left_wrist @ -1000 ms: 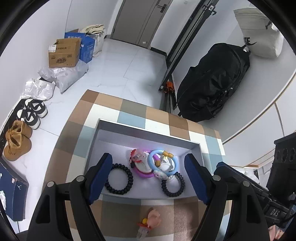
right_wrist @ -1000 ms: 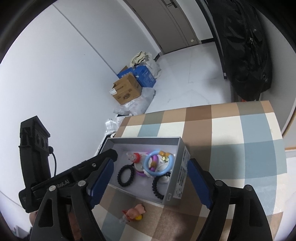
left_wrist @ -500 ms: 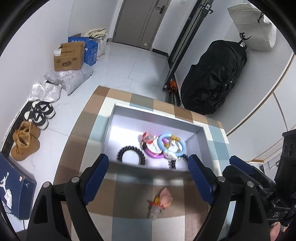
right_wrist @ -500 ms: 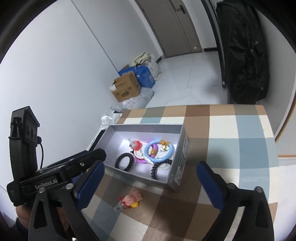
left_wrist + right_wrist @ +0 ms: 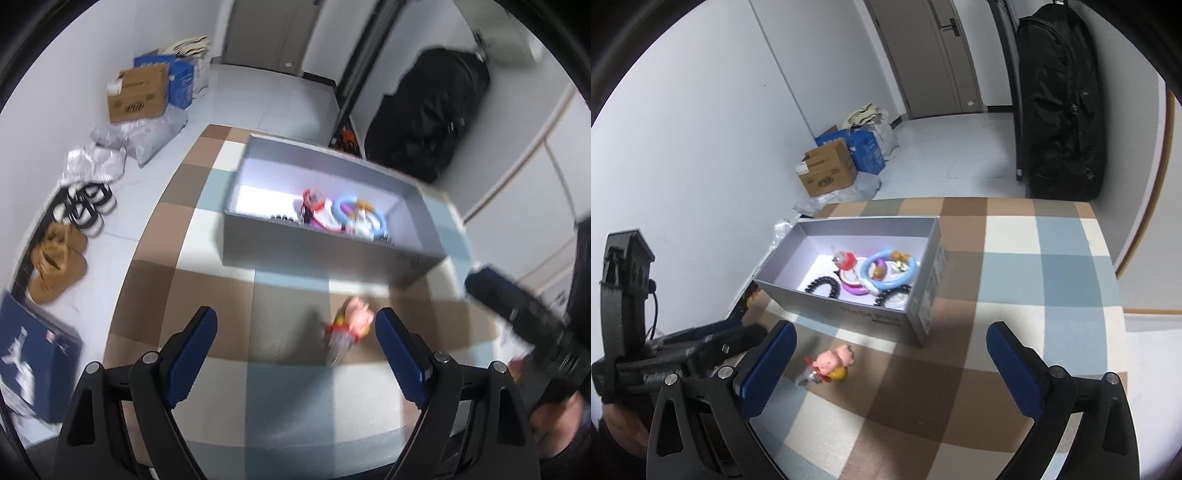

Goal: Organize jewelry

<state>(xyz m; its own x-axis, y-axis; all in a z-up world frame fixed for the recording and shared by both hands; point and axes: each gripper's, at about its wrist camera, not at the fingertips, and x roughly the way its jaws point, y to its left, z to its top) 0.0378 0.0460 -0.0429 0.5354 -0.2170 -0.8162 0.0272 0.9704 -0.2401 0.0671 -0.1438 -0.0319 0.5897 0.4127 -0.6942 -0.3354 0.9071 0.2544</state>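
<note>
A grey open box (image 5: 314, 254) (image 5: 871, 317) stands on the checked tablecloth (image 5: 288, 391) (image 5: 1034, 295). Inside lie a black bead bracelet (image 5: 822, 286), a light blue ring (image 5: 886, 271) (image 5: 345, 206), a purple and white ring (image 5: 853, 282) and a red and white charm (image 5: 844, 258). A small pink pig charm (image 5: 349, 325) (image 5: 833, 363) lies on the cloth in front of the box. My left gripper (image 5: 295, 332) is open, with the pig just inside its right finger. My right gripper (image 5: 890, 363) is open wide, above the cloth, with the pig near its left finger.
Cardboard and blue boxes (image 5: 831, 170) (image 5: 138, 96), plastic bags and shoes (image 5: 57, 258) sit on the floor at the left. A large black bag (image 5: 1060, 107) (image 5: 424, 114) leans on the wall at the back. A dark blue box (image 5: 29, 354) lies on the floor beside the table.
Both grippers have drawn back from the box toward the table's near side, so the pig charm now lies between their fingers. Both sets of jaws have opened wider.
</note>
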